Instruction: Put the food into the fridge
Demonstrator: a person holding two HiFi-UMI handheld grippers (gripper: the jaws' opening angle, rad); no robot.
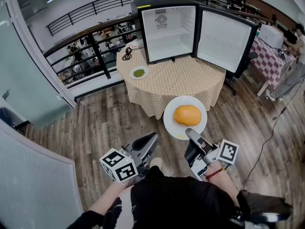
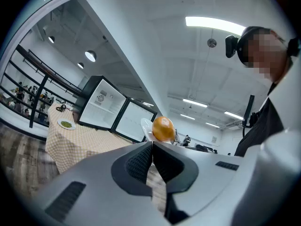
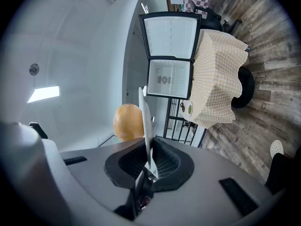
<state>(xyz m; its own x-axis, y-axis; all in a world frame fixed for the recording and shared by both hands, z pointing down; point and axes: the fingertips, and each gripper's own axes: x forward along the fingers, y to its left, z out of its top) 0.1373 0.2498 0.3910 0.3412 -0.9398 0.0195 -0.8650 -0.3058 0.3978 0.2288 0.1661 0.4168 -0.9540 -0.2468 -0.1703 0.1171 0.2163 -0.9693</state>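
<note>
- Bun (image 1: pixel 187 115): lies on plate (image 1: pixel 172 126), long axis left-right in head view; plate held level above floor, short of table (image 1: pixel 171 82).
- Right gripper (image 1: pixel 189 131): clenched on near plate rim, pointing toward fridge (image 1: pixel 169 30).
- Left gripper (image 1: pixel 155 136): jaws together, nothing between them, pointing forward, beside the right.
- Fridge: door open; round label on rear wall unreadable.

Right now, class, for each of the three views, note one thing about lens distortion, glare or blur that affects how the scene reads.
Head view: wide-angle bend bows the railing and floorboards; the fridge interior is bright white. Left gripper view: fisheye circle with black corners, a glaring ceiling light, a mosaic patch at upper right. Right gripper view: scene rolled sideways, the plate seen edge-on.
</note>
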